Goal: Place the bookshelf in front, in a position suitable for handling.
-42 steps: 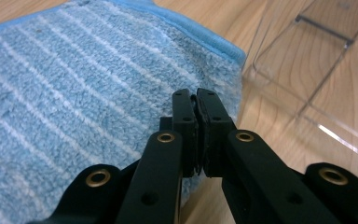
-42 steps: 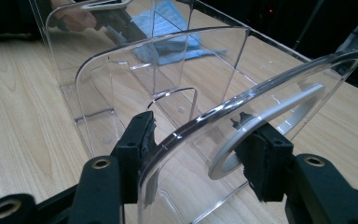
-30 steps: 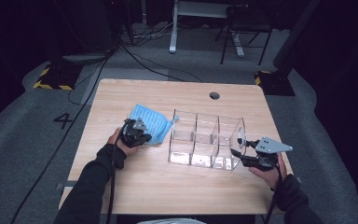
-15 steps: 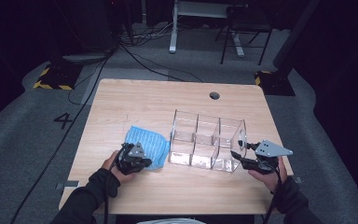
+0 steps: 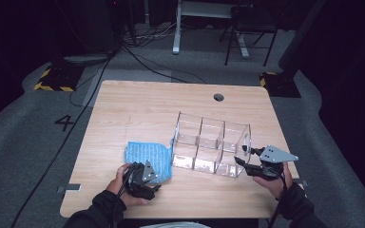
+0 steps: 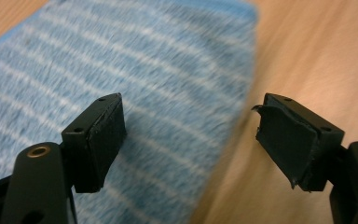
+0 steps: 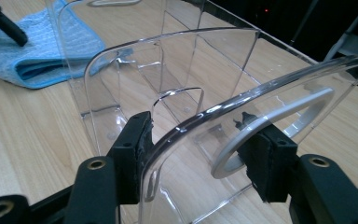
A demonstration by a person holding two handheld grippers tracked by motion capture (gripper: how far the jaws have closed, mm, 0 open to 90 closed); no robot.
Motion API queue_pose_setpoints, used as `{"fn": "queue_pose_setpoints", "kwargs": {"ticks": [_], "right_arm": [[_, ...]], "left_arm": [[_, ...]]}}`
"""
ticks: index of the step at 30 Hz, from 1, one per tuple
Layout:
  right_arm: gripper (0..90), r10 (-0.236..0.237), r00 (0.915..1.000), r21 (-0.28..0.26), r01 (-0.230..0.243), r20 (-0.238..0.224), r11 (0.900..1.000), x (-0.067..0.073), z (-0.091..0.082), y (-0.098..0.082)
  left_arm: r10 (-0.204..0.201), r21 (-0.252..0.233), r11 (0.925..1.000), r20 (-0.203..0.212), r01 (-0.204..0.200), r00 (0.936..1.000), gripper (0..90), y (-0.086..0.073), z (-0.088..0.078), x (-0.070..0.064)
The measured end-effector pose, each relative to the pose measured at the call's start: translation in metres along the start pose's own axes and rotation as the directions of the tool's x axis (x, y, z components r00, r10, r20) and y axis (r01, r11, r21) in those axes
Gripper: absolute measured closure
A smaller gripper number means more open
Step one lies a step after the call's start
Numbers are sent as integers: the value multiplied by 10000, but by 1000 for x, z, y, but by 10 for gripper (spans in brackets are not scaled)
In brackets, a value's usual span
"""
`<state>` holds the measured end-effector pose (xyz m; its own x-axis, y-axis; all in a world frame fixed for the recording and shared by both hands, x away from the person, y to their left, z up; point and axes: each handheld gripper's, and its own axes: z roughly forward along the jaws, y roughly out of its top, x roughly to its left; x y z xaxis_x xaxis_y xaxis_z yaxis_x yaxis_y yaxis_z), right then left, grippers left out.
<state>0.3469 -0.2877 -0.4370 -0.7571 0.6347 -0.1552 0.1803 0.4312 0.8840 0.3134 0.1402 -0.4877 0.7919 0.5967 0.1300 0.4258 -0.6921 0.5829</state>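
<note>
The clear acrylic organizer stands on the wooden table, and everything else is placed from it; it is a box of open-topped compartments split by clear dividers, set toward the right half of the table. The blue cloth lies flat just to the left of the organizer, one edge touching or almost touching the organizer's left wall. The left tool sits over the near corner of that cloth, left of the organizer and toward the person's edge; its jaws have just been opening and now stand wide apart, one above the striped cloth and the other above bare wood, with nothing pinched between them. The right tool is at the organizer's right end; its jaws straddle the curved clear end wall, the left pad close against the wall's outer face, the other pad on the inner side by a pale ring seen through the plastic; its jaws have just been opening a little, and whether the pads press the wall I cannot tell.
</note>
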Motion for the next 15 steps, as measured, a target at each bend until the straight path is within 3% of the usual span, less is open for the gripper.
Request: {"fn": "queue_pose_setpoints", "kwargs": {"ticks": [2,6,9,12,15], "right_arm": [[458,-20,9999,6,20,-135,10000,1,0,0],[452,81,9990,-19,-82,-441,10000,4,0,1],[431,-314,9971,133,324,-695,9994,11,-2,2],[417,-404,9963,171,419,-764,9990,16,-3,3],[406,-504,9942,205,526,-955,9984,17,-6,3]], "left_arm": [[-235,-59,9997,96,236,9997,167,-2,1,7],[-311,-263,9991,505,325,9982,175,-6,4,22],[-379,-416,9983,488,400,9981,247,-6,5,30],[-465,-438,9979,512,487,9976,282,-5,6,34],[-400,-442,9982,367,416,9985,405,-4,6,39]]}}
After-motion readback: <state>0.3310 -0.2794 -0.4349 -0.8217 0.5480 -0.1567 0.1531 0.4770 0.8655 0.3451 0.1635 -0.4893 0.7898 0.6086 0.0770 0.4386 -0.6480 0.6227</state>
